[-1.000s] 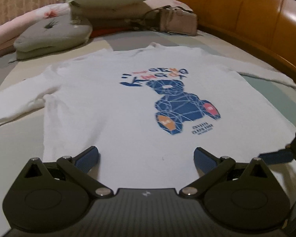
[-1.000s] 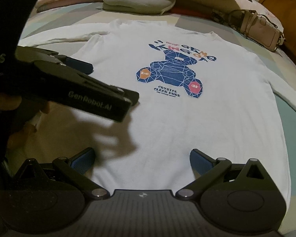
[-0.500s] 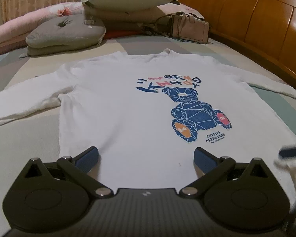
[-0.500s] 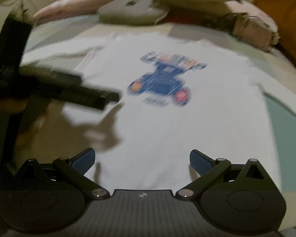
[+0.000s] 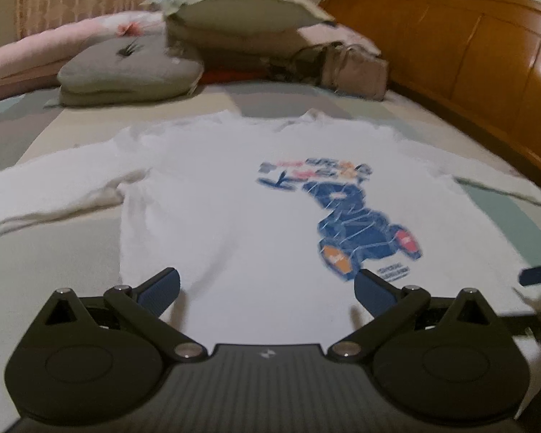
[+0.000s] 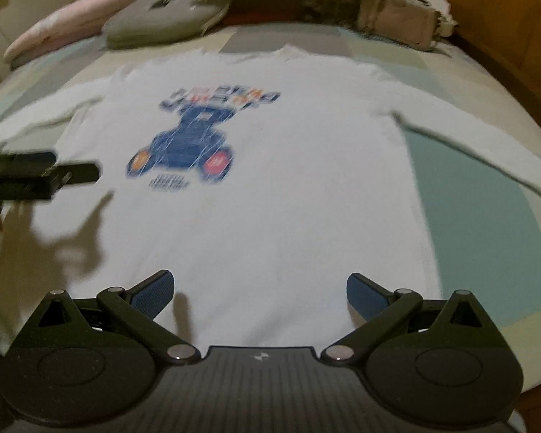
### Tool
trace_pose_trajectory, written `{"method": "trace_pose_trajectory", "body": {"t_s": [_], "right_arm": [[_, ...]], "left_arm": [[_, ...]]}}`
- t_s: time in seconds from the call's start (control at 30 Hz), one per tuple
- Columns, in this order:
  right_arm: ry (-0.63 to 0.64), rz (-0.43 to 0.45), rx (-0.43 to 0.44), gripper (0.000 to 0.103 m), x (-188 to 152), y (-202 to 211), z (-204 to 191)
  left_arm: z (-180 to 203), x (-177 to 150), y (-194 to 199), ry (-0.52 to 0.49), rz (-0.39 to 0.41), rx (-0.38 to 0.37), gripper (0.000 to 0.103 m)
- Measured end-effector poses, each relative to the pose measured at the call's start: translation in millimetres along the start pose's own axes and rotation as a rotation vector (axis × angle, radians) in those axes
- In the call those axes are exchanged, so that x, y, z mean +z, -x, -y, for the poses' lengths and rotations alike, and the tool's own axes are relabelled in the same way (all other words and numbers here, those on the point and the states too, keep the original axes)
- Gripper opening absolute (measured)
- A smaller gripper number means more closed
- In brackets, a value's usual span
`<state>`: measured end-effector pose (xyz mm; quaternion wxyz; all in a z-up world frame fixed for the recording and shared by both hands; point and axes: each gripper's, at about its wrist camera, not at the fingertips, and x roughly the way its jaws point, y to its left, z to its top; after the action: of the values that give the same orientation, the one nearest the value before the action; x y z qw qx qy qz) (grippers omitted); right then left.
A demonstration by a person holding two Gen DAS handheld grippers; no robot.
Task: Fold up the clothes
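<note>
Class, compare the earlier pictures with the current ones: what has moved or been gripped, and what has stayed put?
The left tool has swung left along the hem, so the bear print sits further right in its view. The right tool has swung right, pushing the print left. Nothing has been gripped; both remain open. The white sweatshirt still lies flat, sleeves spread, on the bed.
</note>
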<state>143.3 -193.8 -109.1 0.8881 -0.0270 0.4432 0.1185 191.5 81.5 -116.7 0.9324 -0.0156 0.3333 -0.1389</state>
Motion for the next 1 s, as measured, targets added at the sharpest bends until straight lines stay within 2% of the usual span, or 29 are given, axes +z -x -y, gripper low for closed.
{"method": "trace_pose_trajectory", "body": {"t_s": [0.1,0.23,0.43,0.57,0.9,1.0], "right_arm": [[-0.055,-0.04,-0.009,0.103,-1.7,-11.4,7.7],[-0.004,-0.021,-0.027,0.103,-11.4,-14.4,5.4],[-0.005,0.011,-0.017,0.103,-17.6,-12.5,9.9],[-0.019,0.045,-0.04,0.103,-21.5,-12.5,6.2],[-0.024,0.035,-0.046,0.103,-20.0,-12.3,5.3],[-0.033,0.01,-0.045,0.103,-15.0,-11.3,5.5]], "left_arm": [[7.3,16.6,1.9,-0.019,0.01,0.002,0.102],[15.7,33.4,-7.0,-0.063,0.02,-0.018,0.102],[-3.0,17.8,-45.1,0.021,-0.106,0.005,0.102],[-7.2,18.8,-36.0,0.028,-0.07,0.013,0.102],[-17.7,21.4,-13.0,0.046,0.021,0.034,0.102],[-12.8,19.2,-19.2,0.013,-0.001,0.047,0.102]]}}
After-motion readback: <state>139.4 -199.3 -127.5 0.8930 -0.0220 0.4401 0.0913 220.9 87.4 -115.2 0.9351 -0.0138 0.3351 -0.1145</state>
